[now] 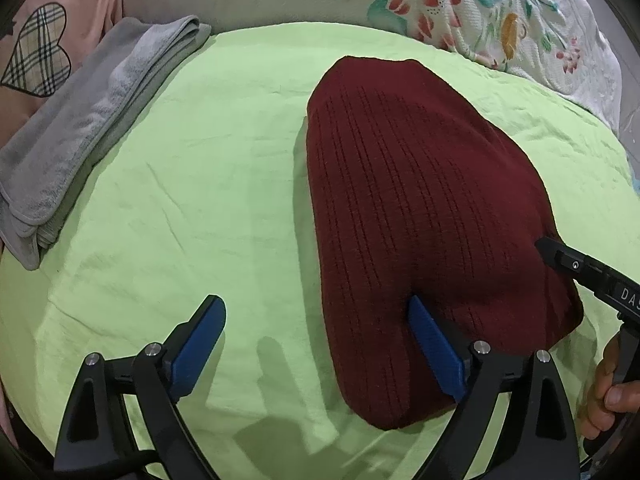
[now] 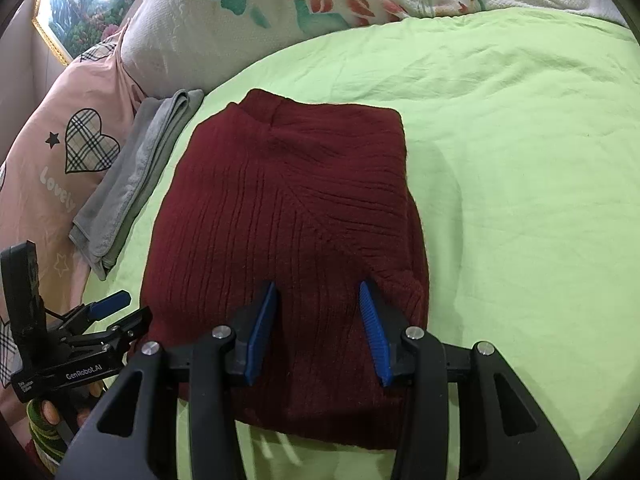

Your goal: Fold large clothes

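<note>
A dark red ribbed knit sweater [image 1: 420,200] lies folded into a compact rectangle on the light green bedsheet [image 1: 200,200]; it also shows in the right wrist view [image 2: 288,220]. My left gripper [image 1: 316,312] is open and empty, its right finger over the sweater's near left edge, its left finger over the sheet. My right gripper [image 2: 318,300] is open and empty, hovering over the sweater's near end. The left gripper also shows at the left of the right wrist view [image 2: 120,312], beside the sweater. The right gripper's body enters the left wrist view at right [image 1: 560,260].
A folded grey towel [image 1: 92,128] lies on the sheet left of the sweater, also in the right wrist view [image 2: 132,184]. A pink pillow with a plaid heart [image 2: 80,148] and a white floral pillow [image 2: 260,12] line the back. A framed picture [image 2: 80,0] hangs behind.
</note>
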Available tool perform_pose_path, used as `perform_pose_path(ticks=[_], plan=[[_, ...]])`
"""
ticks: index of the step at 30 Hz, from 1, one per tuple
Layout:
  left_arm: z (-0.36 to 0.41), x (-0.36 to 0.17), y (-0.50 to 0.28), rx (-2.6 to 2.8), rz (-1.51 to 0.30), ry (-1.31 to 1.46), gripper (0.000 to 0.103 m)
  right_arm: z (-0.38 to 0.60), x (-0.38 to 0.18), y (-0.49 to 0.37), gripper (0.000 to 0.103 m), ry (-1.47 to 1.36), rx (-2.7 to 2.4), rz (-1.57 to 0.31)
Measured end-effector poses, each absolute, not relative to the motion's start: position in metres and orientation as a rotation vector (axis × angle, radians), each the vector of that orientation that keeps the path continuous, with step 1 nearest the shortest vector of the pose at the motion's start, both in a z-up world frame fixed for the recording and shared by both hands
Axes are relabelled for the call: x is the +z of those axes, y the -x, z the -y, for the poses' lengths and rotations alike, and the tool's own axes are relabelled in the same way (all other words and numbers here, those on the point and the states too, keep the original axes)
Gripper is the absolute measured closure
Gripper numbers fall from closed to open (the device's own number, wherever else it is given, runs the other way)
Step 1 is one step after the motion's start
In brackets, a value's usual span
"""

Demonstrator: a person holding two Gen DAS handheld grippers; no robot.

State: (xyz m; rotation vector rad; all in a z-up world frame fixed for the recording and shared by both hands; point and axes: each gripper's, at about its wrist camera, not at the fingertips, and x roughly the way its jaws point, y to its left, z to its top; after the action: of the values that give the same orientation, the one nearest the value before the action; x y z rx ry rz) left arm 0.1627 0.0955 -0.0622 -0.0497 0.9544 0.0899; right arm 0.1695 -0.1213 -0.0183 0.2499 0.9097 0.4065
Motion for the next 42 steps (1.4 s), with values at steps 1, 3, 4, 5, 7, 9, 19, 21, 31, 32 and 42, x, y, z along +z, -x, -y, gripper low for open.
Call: perform_pose_path(ticks=[1, 3, 4, 5, 7, 9, 19, 21, 31, 32, 42], plan=[[-0.098, -0.063, -0.163, 0.087, -0.957, 0.061, 0.009, 0.122, -0.018, -0.169, 0.059, -0.249, 0.405, -0.911], [-0.101, -0.065, -0.163, 0.081, -0.962, 0.084, 0.009, 0.123, -0.017, -0.166, 0.059, -0.247, 0.4, -0.916], [-0.102, -0.066, -0.163, 0.081, -0.963, 0.086, 0.009, 0.123, -0.017, -0.164, 0.058, -0.247, 0.398, -0.919], [-0.102, -0.066, -0.162, 0.081, -0.963, 0.088, 0.009, 0.124, -0.018, -0.161, 0.058, -0.25, 0.395, -0.923], [-0.105, -0.061, -0.159, 0.072, -0.953, 0.107, 0.01, 0.126, -0.017, -0.159, 0.058, -0.257, 0.396, -0.926], [-0.112, -0.052, -0.158, 0.036, -0.932, 0.152, 0.018, 0.126, -0.007, -0.157, 0.058, -0.254, 0.398, -0.909], [-0.122, -0.056, -0.188, 0.068, -0.947, 0.199, 0.02, 0.098, 0.026, -0.195, 0.056, -0.244, 0.454, -0.839], [-0.126, -0.058, -0.188, 0.056, -0.945, 0.216, 0.018, 0.081, 0.025, -0.207, 0.056, -0.224, 0.495, -0.846], [-0.135, -0.066, -0.193, 0.014, -0.966, 0.263, 0.015, 0.042, 0.042, -0.301, 0.055, -0.161, 0.495, -0.861], [-0.135, -0.067, -0.193, 0.015, -0.967, 0.262, 0.015, 0.041, 0.043, -0.314, 0.055, -0.15, 0.481, -0.866], [-0.138, -0.071, -0.193, 0.008, -0.966, 0.276, 0.012, 0.033, 0.037, -0.343, 0.097, -0.155, 0.58, -0.932]])
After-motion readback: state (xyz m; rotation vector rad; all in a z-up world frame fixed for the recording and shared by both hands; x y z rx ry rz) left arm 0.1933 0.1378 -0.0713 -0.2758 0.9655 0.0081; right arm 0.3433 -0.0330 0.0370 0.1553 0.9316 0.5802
